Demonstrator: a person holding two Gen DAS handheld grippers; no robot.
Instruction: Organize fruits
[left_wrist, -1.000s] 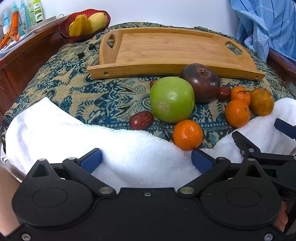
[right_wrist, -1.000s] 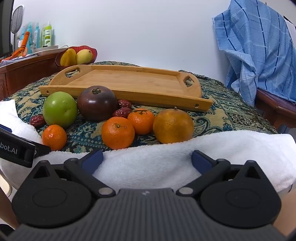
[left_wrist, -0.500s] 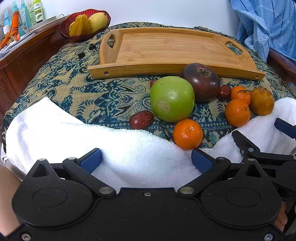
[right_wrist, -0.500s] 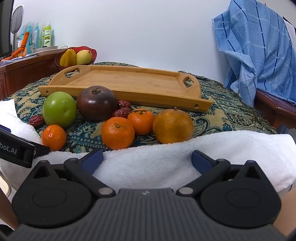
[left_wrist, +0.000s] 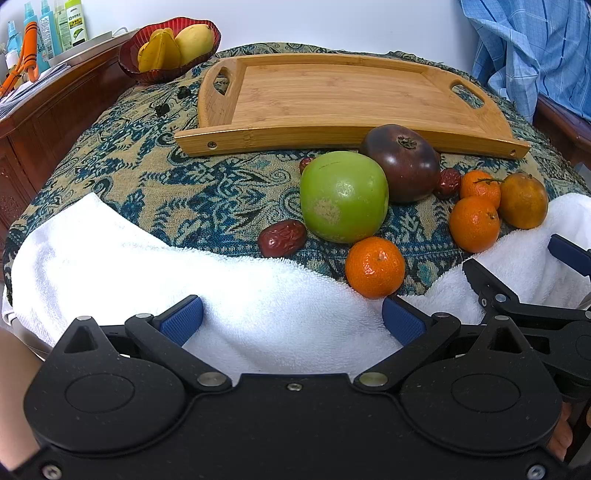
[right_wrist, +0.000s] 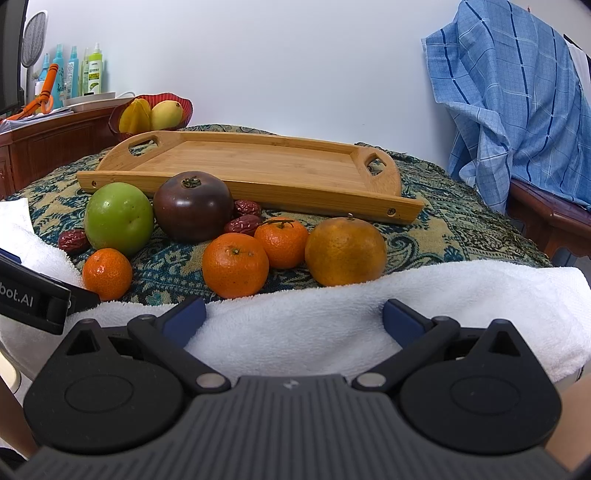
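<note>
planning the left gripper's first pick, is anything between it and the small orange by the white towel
Nothing visible does. The open left gripper hovers over the white towel, and the small round orange mandarin sits just beyond the towel's edge, ahead and slightly right, with only towel between them.

Green apple (left_wrist: 343, 196), blue-patterned cloth (left_wrist: 184, 188)

Landmark: bamboo tray (left_wrist: 343, 99), its floor bare, open from above across its whole width. Directly in front of the tray's near rail the fruit crowd together: green apple (left_wrist: 343, 197) touching dark purple fruit (left_wrist: 400, 162), red dates (left_wrist: 448, 182) wedged between, three small oranges (right_wrist: 235, 265) and a larger yellowish one (right_wrist: 345, 251) toward the tray's right end. In front of the tray's left half, the patterned cloth (left_wrist: 155, 184) lies clear down to the white towel (left_wrist: 221, 288); only one date (left_wrist: 281, 238) sits there.
</note>
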